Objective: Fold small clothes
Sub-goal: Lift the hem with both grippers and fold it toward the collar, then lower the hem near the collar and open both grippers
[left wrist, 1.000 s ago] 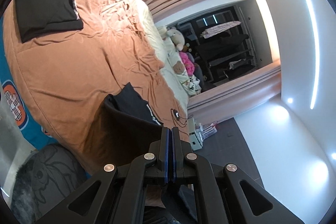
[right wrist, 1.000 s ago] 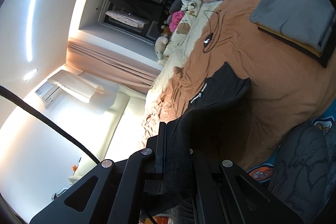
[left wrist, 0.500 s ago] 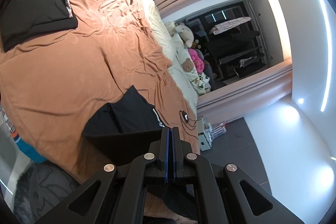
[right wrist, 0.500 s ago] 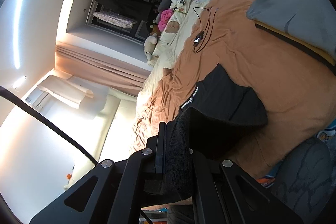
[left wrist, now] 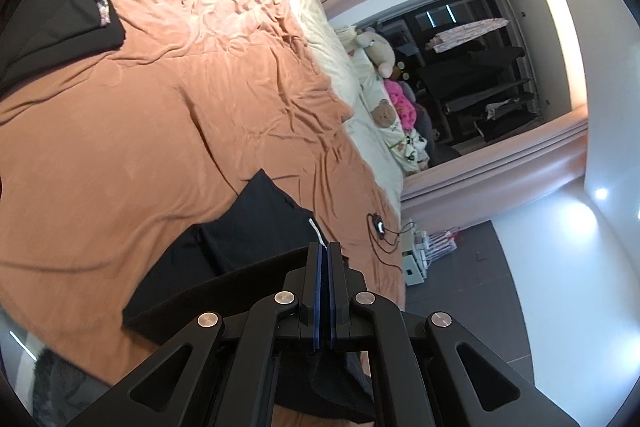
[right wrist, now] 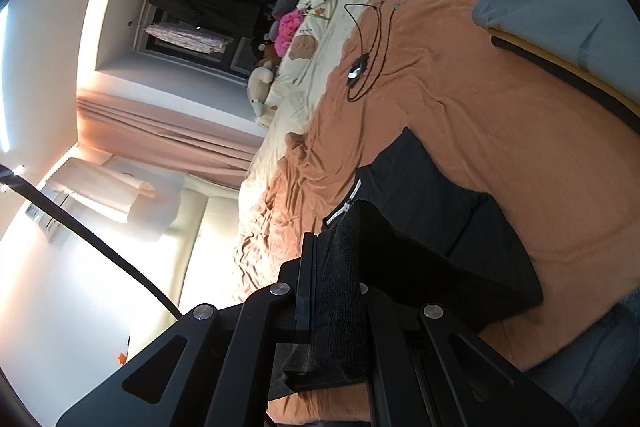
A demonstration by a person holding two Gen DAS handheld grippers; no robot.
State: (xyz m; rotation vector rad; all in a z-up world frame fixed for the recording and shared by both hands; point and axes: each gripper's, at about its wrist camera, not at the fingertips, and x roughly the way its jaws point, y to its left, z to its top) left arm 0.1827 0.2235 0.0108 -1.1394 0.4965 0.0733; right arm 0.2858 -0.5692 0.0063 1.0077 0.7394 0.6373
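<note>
Black top (left wrist: pixel 256 227) lies half on the bed (left wrist: pixel 140 131), near its edge. Left gripper (left wrist: pixel 324 251) & right gripper (right wrist: pixel 320 259) both have jaws shut tight on its near hem, lifted so it can fold over the rest.

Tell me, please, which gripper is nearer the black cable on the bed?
Left. The cable lies just beside the left gripper tips; it is well ahead of the right gripper.
</note>
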